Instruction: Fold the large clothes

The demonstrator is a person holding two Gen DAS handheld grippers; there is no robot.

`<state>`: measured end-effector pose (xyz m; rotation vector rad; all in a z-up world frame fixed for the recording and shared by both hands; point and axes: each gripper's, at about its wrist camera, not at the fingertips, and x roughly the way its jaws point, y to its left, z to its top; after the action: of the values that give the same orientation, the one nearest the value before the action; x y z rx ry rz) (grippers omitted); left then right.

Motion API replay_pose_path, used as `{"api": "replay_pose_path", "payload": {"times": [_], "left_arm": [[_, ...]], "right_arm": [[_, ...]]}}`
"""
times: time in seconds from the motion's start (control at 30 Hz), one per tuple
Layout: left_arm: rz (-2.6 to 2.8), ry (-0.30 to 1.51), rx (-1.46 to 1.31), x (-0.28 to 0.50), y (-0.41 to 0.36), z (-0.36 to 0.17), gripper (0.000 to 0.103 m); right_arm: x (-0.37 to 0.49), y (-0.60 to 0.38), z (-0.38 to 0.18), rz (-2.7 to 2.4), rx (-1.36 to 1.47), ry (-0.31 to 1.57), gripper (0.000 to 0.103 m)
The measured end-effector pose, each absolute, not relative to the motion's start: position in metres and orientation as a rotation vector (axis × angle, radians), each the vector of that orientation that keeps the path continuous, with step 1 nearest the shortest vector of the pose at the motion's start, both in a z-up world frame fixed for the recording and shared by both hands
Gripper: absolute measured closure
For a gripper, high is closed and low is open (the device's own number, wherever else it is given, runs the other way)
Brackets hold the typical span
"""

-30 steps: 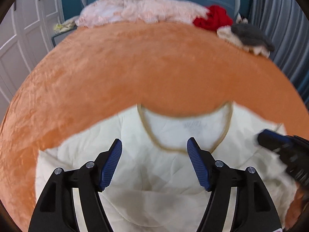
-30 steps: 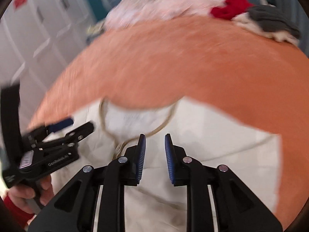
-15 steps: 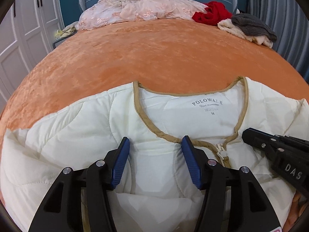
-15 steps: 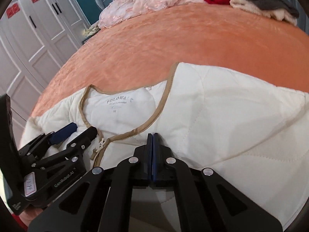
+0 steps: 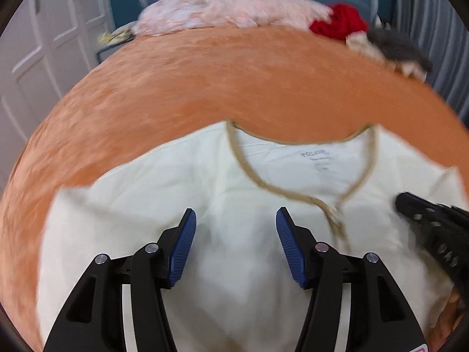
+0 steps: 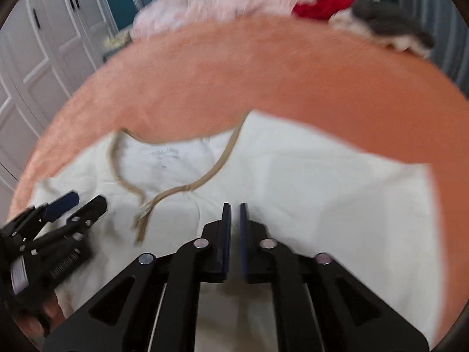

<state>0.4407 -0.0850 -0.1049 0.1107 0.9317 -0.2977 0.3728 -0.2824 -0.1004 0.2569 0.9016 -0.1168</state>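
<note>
A cream quilted jacket [image 5: 152, 193] with tan neck trim lies flat on the orange bedspread [image 5: 205, 82], collar away from me. It also shows in the right wrist view [image 6: 322, 182]. My left gripper [image 5: 236, 234] is open and empty above the jacket's left chest. My right gripper [image 6: 234, 228] hovers over the jacket right of the zip, its blue pads a narrow gap apart with nothing between them. The right gripper also shows at the right edge of the left wrist view [image 5: 433, 228], and the left gripper at the left of the right wrist view [image 6: 58, 223].
Pink clothes [image 5: 228, 8], a red garment [image 5: 340, 23] and a grey and cream pile [image 5: 395, 50] lie along the far edge by the blue headboard. White wardrobe doors [image 6: 38, 47] stand at left. Grey curtains [image 5: 439, 29] hang at right.
Both grippers have pulled back and up from the jacket, and the views are blurred by motion. The right gripper's pads, pressed together half a second ago, now stand slightly apart.
</note>
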Motion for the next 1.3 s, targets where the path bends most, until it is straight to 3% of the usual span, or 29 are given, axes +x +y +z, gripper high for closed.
{"api": "replay_pose_path", "payload": {"times": [0.07, 0.1, 0.23, 0.5, 0.8, 0.87, 0.9, 0.93, 0.97, 1.0, 1.03, 1.07, 1.1, 1.3], "left_arm": [[-0.329, 0.937, 0.046, 0.411, -0.059, -0.085, 0.028], [-0.325, 0.94, 0.028, 0.392, -0.043, -0.078, 0.025], [-0.288, 0.978, -0.056, 0.311, 0.033, -0.061, 0.019], [-0.177, 1.161, -0.198, 0.18, 0.154, -0.089, 0.019], [-0.172, 1.183, -0.444, 0.138, 0.182, -0.109, 0.019], [-0.205, 1.181, -0.433, 0.138, 0.174, -0.107, 0.025], [-0.21, 1.18, -0.416, 0.138, 0.168, -0.106, 0.029], [-0.21, 1.179, -0.399, 0.137, 0.165, -0.105, 0.037], [-0.211, 1.179, -0.383, 0.136, 0.161, -0.105, 0.051], [-0.214, 1.188, -0.374, 0.136, 0.159, -0.105, 0.059], [-0.215, 1.192, -0.377, 0.134, 0.16, -0.105, 0.074], [-0.216, 1.19, -0.379, 0.133, 0.161, -0.103, 0.087], [-0.225, 1.176, -0.379, 0.13, 0.163, -0.097, 0.09], [-0.3, 1.09, -0.309, 0.1, 0.169, -0.047, 0.097]], "right_arm": [[0.324, -0.289, -0.075, -0.108, 0.269, 0.862, 0.068], [0.292, -0.294, -0.064, -0.112, 0.267, 0.847, 0.054], [0.173, -0.313, -0.044, -0.133, 0.279, 0.863, 0.036], [-0.013, -0.352, -0.072, -0.249, 0.513, 1.007, 0.031], [-0.048, -0.336, -0.114, -0.181, 0.712, 1.033, 0.031], [-0.045, -0.332, -0.116, -0.173, 0.738, 1.013, 0.03], [-0.044, -0.331, -0.116, -0.169, 0.745, 1.003, 0.036], [-0.041, -0.328, -0.116, -0.163, 0.748, 0.996, 0.049], [-0.039, -0.326, -0.117, -0.161, 0.745, 1.0, 0.056], [-0.037, -0.323, -0.116, -0.166, 0.735, 1.003, 0.074], [-0.036, -0.321, -0.114, -0.171, 0.722, 1.002, 0.089], [-0.036, -0.32, -0.111, -0.178, 0.712, 0.998, 0.09], [-0.038, -0.319, -0.107, -0.184, 0.698, 0.988, 0.094], [-0.07, -0.316, -0.062, -0.114, 0.573, 0.959, 0.099]]}}
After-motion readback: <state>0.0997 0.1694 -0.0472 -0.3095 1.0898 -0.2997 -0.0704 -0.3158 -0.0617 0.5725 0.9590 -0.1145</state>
